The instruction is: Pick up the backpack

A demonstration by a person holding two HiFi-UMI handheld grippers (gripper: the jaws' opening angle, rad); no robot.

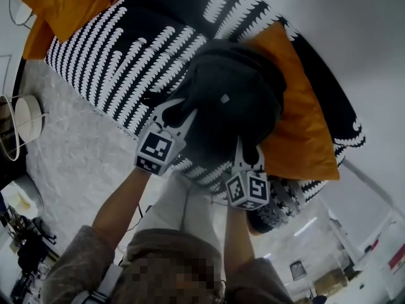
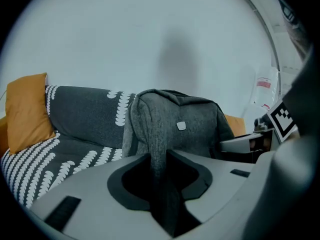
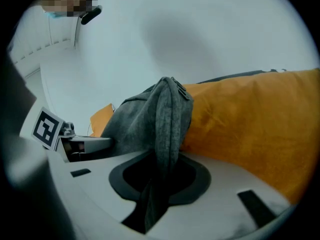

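Left gripper [image 1: 180, 111] and right gripper [image 1: 243, 149], in your head view, both reach into the dark, soft backpack [image 1: 234, 97]. It slumps on the sofa [image 1: 120, 49], against the sofa's plump orange cushion [image 1: 300, 132]. The sofa cover is black with rows of white leaf shapes. Your jaw tips sink into the backpack's dark bulk there and are hard to make out.

In your left gripper view, the jaws are pinched on a narrow strip [image 2: 159, 154] of flecked grey woven fabric hanging down the backpack's front. A small pale badge [image 2: 181, 126] sits above it.

In your right gripper view, the jaws are clamped on a rounded fold [image 3: 167, 129] of the same grey cloth. That fold hides most of the backpack behind it.
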